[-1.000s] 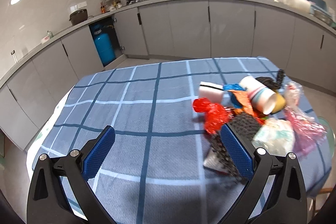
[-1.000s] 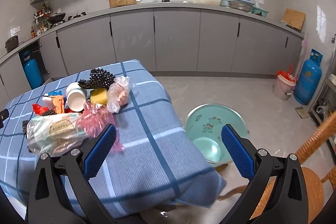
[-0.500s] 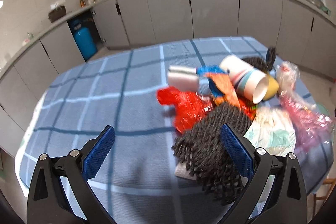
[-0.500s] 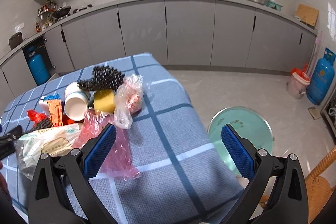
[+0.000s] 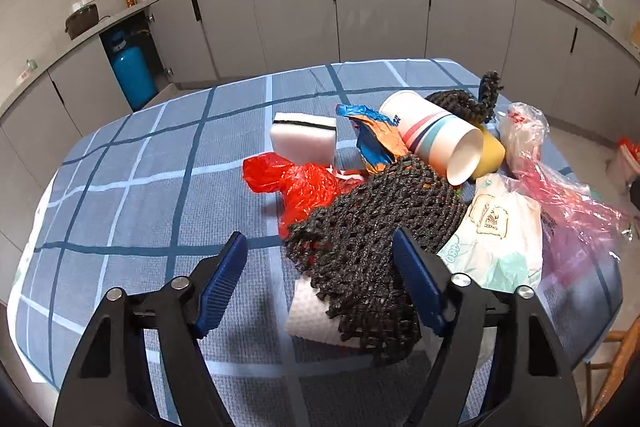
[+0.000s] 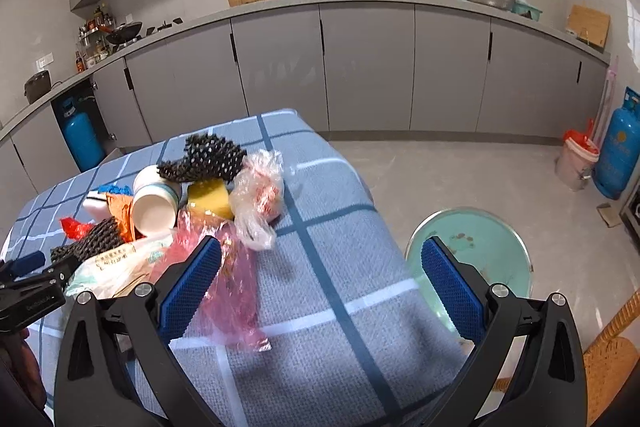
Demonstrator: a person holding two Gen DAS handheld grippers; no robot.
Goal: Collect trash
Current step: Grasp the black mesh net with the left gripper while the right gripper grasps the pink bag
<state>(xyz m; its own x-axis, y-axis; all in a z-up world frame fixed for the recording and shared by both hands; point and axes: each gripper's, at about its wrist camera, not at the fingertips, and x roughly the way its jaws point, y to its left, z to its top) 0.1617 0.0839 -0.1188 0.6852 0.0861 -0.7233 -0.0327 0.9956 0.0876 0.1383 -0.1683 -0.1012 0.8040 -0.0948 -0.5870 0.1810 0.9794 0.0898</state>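
Two blue pads of the left gripper [image 5: 320,285] are closing around the black foam net [image 5: 372,231], not yet pinching; it is looking light and squashy, best gripped at its bunched near edge; the right gripper [image 6: 320,291] is hanging spread wide and empty.

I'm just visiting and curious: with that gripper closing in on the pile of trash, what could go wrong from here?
1. The left gripper is closing around the black mesh; the stretchy net might snag the red bag and drag it along.
2. The paper cup lies on its side against the mesh, so it might roll.
3. The pink bag lies near the table edge and could slide off.
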